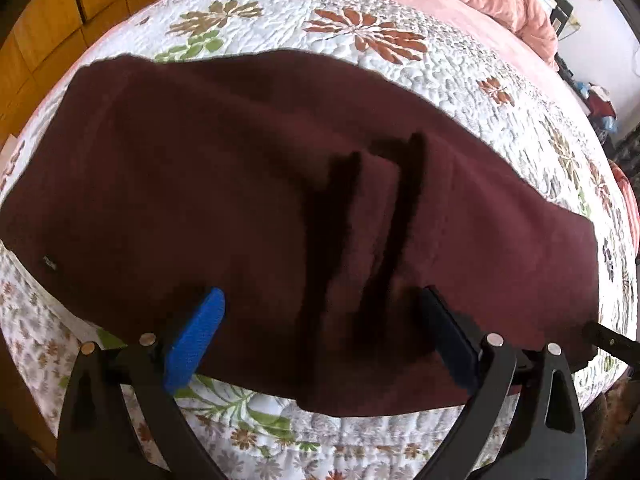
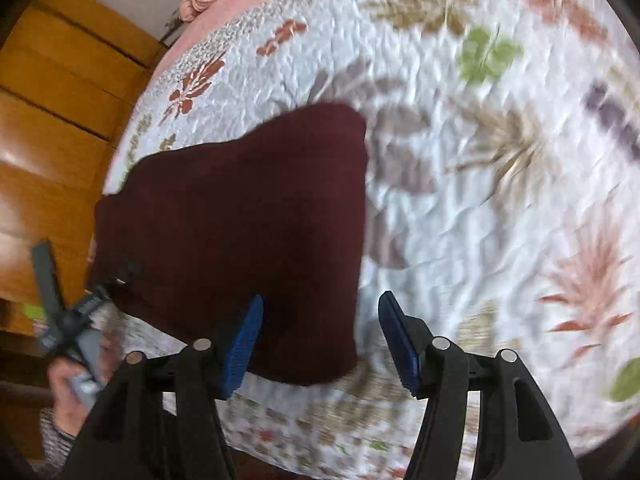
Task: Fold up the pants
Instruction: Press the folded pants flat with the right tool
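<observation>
The pants (image 1: 256, 200) lie flat on the bed (image 1: 400, 20), ready for folding; both grippers (image 1: 320, 332) (image 2: 320, 336) hover with wide, empty fingers.

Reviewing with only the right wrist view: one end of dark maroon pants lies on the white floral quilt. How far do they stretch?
Observer: The dark maroon pants run as one long band across the white floral quilt, nearly edge to edge of the left wrist view.
Operator: Is the left gripper holding them?
Observer: No. The left gripper is open, its fingers spread over the pants' near edge, gripping nothing.
Operator: Any marker for the waist end?
Observer: A small pale tag sits near the band's left end; I cannot tell what it is.
</observation>
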